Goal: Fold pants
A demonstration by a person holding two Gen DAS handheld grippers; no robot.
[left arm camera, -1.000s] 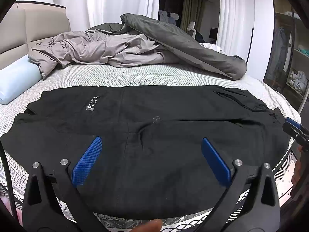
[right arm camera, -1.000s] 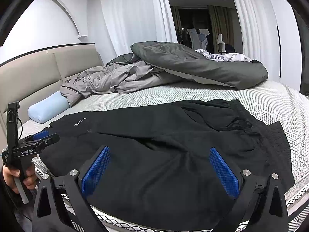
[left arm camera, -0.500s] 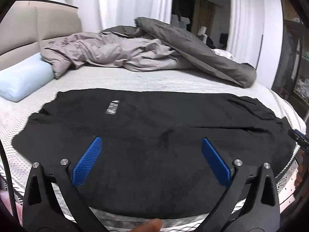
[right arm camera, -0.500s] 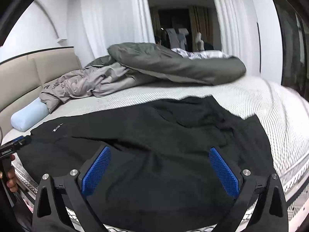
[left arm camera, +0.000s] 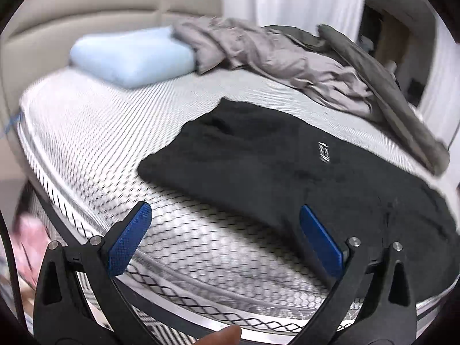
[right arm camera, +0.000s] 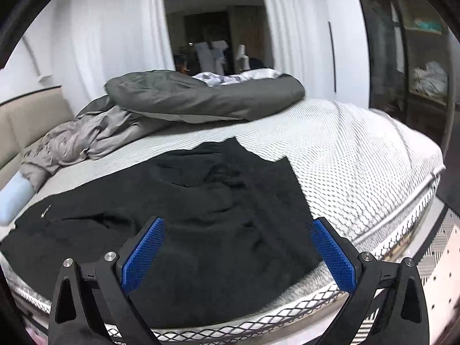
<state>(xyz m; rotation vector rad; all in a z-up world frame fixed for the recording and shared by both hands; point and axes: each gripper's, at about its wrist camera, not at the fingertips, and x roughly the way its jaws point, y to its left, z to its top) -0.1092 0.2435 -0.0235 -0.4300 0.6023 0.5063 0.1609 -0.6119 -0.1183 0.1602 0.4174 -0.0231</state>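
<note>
Over the last second both grippers have swung apart from the middle of the pants: the left gripper (left arm camera: 224, 244) now faces the left end of the pants (left arm camera: 302, 172), near the near-left edge of the bed (left arm camera: 95, 132), and the right gripper (right arm camera: 235, 253) faces the right end near the bed's near-right corner. I take that as lining up to seize both ends for the first fold. Each is released, blue ribbed pads spread wide and holding nothing. The pants lie flat along the near edge, soft matte black cloth with a small white label (left arm camera: 324, 151), rumpled towards the right. Behind them sit a smooth pale-blue pillow (left arm camera: 132, 57) and crumpled grey bedding (right arm camera: 138, 120) on the honeycomb-textured mattress.
</note>
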